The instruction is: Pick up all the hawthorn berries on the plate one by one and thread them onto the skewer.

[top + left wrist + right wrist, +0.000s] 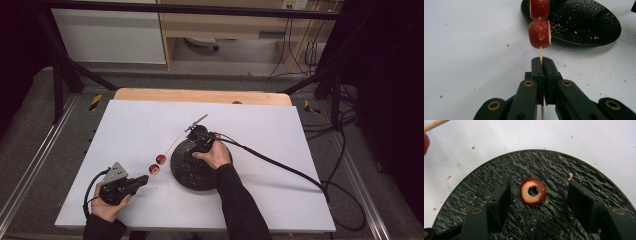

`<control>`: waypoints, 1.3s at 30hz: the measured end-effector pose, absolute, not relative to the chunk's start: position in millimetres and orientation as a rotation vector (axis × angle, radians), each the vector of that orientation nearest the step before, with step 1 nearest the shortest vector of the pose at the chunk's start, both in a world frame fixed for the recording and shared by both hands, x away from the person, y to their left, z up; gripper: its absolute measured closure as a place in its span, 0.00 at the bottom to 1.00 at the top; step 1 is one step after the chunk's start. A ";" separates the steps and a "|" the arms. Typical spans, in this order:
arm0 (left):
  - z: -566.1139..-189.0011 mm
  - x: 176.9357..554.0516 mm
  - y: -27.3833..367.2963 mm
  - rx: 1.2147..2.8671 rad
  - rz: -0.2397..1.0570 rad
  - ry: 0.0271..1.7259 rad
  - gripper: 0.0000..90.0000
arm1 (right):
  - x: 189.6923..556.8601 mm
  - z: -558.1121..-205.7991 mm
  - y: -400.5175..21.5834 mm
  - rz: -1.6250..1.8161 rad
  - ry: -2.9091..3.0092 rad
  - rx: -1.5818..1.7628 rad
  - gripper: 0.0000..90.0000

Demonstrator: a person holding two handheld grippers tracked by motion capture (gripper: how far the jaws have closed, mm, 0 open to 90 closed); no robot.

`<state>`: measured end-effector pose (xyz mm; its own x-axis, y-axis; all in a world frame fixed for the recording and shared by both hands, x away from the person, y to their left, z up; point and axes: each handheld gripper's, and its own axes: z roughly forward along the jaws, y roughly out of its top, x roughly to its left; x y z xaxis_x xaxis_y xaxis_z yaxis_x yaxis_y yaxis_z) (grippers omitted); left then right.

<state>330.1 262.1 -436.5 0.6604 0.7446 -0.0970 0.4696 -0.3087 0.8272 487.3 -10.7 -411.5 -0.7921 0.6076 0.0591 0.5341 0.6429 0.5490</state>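
A person is sitting at a white counter (125,130), holding 1 tool in each hand. The left tool (541,65) is clenched on a thin wooden skewer (540,53), its 2 black jaws pressing together around the stick. 2 red fruit pieces (540,33) are sitting threaded on the skewer just beyond the jaws; the farther piece is being cut off by the top edge of the left gripper view. In the high view, the left tool (142,180) is lying low near the counter's front-left area, and the skewer (172,145) is running diagonally from it, up and to the right, along the left side of a round black plate (187,172).

The right tool (539,197) is released, its jaws standing wide apart over the plate (486,177), with 1 cored red fruit slice (533,191) lying flat between them, touching neither jaw. The slice is showing a pale ring and a dark hole in its middle. In the high view, the right tool (200,135) is hovering at the plate's far edge, and the right hand (214,156) is hiding part of the plate.

Wide bare counter is lying open on the left, the right and behind the plate. Small crumbs (507,45) are dotting the counter and the plate. Whether the fruit pieces are touching the counter is hard to tell.
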 end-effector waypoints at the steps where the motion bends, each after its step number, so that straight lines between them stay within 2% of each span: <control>1: -436.4 330.1 262.1 1.966 0.382 0.947 0.98 | 487.3 -412.0 -9.3 0.842 2.731 0.935 0.43; 11: -436.1 330.0 262.5 1.966 0.382 0.944 0.98 | 487.6 -413.1 -1.6 0.810 2.776 0.850 0.61; 19: -436.1 330.1 262.4 1.966 0.382 0.944 0.98 | 489.3 -416.3 -1.6 0.763 2.801 0.841 0.68; 39: -435.9 329.9 262.2 1.965 0.383 0.942 0.98 | 491.0 -413.5 -3.0 0.770 2.799 0.880 0.70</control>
<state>329.9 262.2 -435.9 0.6621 0.7433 -0.0953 0.4661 -0.3088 0.8291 491.0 -3.0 -413.5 -0.8263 0.5612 0.0475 0.5064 0.7036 0.4985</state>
